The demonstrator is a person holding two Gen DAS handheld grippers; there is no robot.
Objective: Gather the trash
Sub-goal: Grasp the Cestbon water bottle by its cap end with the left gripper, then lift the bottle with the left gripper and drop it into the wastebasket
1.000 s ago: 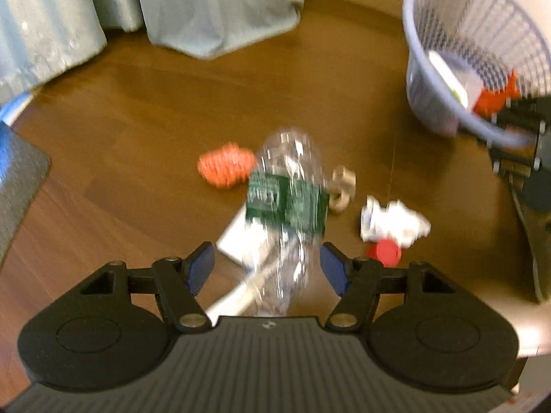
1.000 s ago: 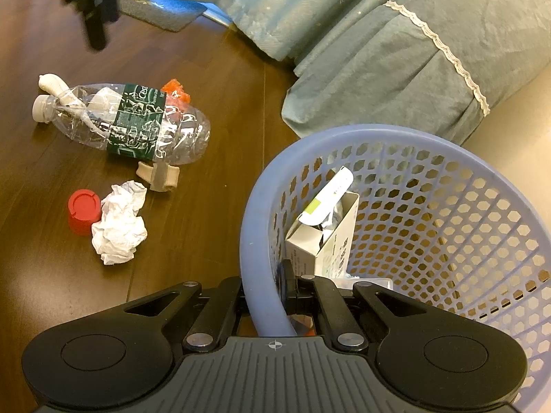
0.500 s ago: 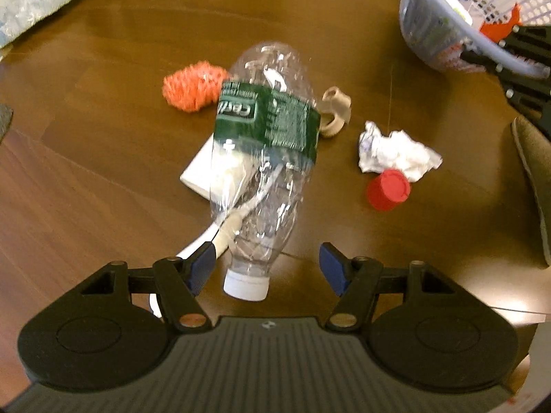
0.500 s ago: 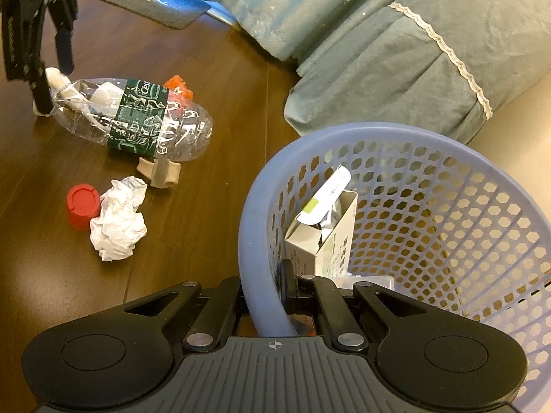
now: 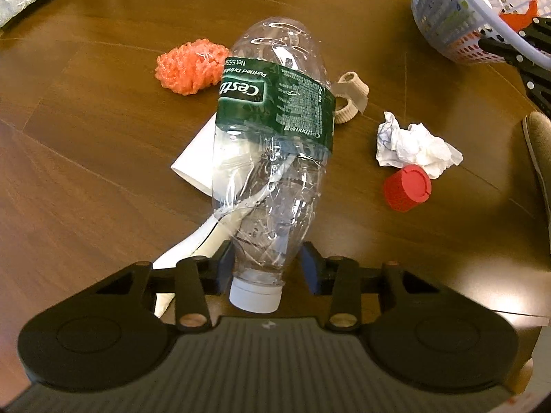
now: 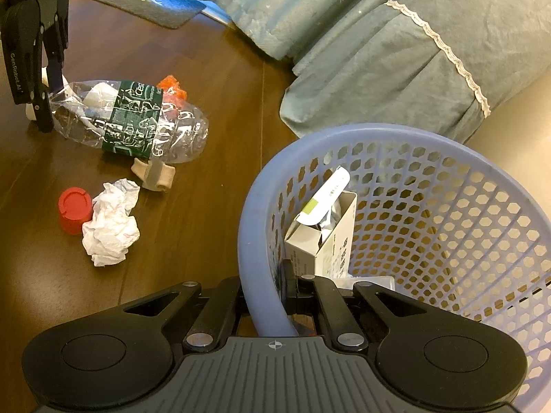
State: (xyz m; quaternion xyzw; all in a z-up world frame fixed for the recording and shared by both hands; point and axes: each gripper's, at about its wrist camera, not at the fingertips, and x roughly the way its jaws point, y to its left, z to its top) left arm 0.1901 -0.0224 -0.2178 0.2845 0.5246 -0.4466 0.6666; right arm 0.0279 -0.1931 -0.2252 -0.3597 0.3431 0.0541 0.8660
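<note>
1. Left gripper (image 5: 267, 268): jaws closing, set either side of the neck of the plastic bottle (image 5: 272, 158). The left pad looks to be at the bottle wall; a narrow gap shows at the right pad, so no firm grip is seen.
2. The bottle lies on its side on the wooden floor (image 5: 86, 172), white cap end toward the gripper, green label around the middle, body crumpled.
3. A white paper piece (image 5: 194, 158) is partly covered by the bottle.
4. Near the bottle's far end: an orange mesh ball (image 5: 189, 67) on one side, a beige band (image 5: 351, 98) just beside the other.
5. Crumpled tissue (image 5: 416, 148) and red cap (image 5: 408, 187) are touching, apart from the bottle.
6. Right gripper (image 6: 267, 296): fully closed, clamped on the rim of the blue basket (image 6: 261, 206).
7. A white carton (image 6: 325, 237) stands inside the basket, top flap open.
8. Teal fabric (image 6: 396, 51) is seen behind the basket.
</note>
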